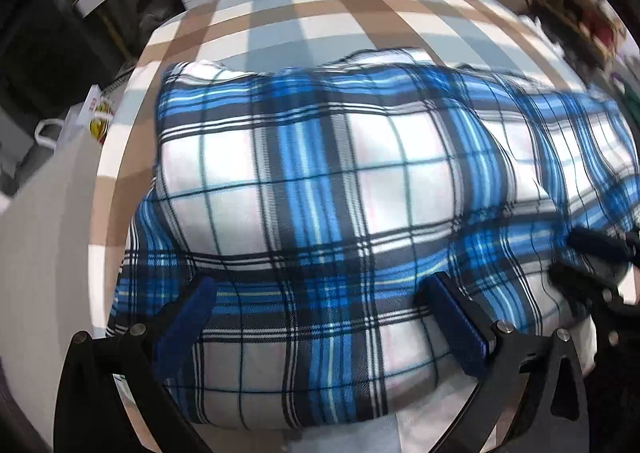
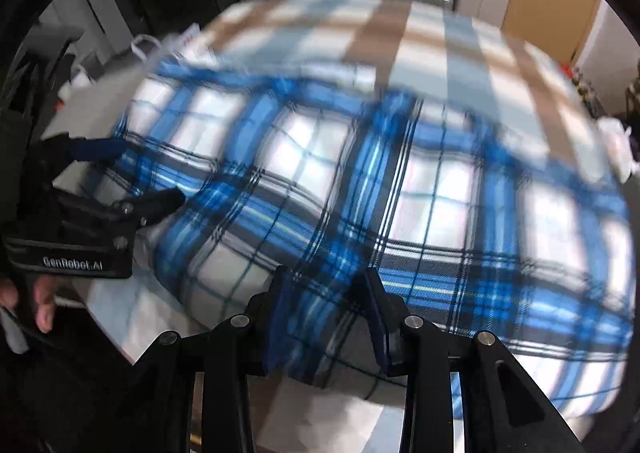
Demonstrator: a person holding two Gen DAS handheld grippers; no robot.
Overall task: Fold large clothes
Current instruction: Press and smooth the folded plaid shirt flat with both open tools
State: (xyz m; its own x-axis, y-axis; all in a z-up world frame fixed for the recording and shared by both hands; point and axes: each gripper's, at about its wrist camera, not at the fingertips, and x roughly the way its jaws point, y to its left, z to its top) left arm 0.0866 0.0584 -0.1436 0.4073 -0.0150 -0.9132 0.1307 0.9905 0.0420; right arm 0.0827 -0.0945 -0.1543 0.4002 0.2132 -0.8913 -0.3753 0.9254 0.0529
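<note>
A checked table (image 1: 280, 21) carries a blue plaid garment (image 1: 320, 181), spread across its near half, hem at the near edge. The left gripper (image 1: 320, 301) stands wide, unclenched, over the hem — the right gripper (image 2: 326, 307) pinches a fold of it.
</note>
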